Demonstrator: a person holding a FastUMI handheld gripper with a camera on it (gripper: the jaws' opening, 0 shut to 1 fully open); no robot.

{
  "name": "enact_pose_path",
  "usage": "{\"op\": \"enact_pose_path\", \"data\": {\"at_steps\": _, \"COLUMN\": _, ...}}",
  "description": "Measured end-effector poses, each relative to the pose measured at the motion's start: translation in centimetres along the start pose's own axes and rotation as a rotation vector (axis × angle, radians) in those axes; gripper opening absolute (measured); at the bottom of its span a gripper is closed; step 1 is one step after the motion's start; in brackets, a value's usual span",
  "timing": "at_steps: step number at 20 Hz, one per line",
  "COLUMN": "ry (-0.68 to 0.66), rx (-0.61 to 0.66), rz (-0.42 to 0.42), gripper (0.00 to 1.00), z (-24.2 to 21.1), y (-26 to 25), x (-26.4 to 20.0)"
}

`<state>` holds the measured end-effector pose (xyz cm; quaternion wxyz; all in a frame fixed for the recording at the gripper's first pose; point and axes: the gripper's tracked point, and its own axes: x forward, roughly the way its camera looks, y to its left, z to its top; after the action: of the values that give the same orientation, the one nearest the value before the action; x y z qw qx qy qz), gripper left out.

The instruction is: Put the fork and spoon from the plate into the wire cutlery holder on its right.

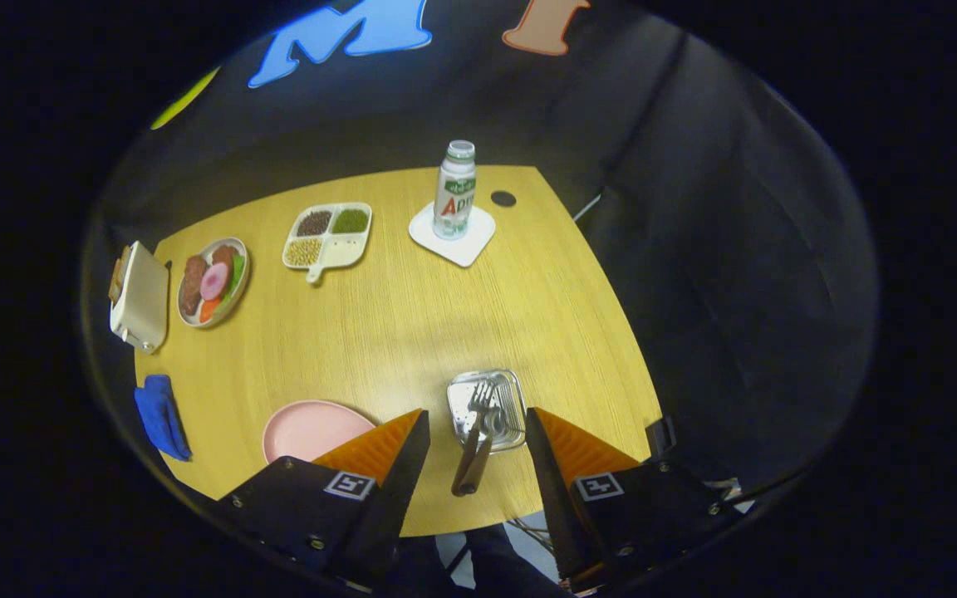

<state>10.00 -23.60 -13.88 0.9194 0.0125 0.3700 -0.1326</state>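
the task looks done, or all but done. the fork and the spoon both lie with their heads in the wire cutlery holder, which sits just ahead of the gripper, between its two fingers. their handles lean out over the holder's near edge toward the gripper and rest side by side on the table. the pink plate, to the left of the holder and partly behind the left finger, has nothing on it where it can be seen. the gripper is wide open and has hold of nothing; the handles lie in the gap without touching either finger. if anything is left, it is only to draw the gripper away.

farther beyond the fingers, a divided tray holds dark beans, green beans, pale beans and one light section. to its left a round dish carries toy food in brown, pink, green and orange. a bottle stands upright on a white coaster. a toaster and a blue cloth lie along the table's far left side.
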Motion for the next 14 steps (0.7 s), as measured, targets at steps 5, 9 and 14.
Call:
{"op": "enact_pose_path", "data": {"at_steps": 5, "ry": -0.38, "rx": 0.007, "rz": 0.013, "gripper": 0.72, "z": 7.3, "y": 0.8, "x": -6.1}}
{"op": "enact_pose_path", "data": {"at_steps": 9, "ry": -0.67, "rx": 0.076, "rz": 0.073, "gripper": 0.72, "z": 12.2, "y": 2.1, "x": -12.8}}
{"op": "enact_pose_path", "data": {"at_steps": 14, "ry": -0.931, "rx": 0.103, "rz": 0.157, "gripper": 0.72, "z": 14.5, "y": 3.9, "x": -20.9}}
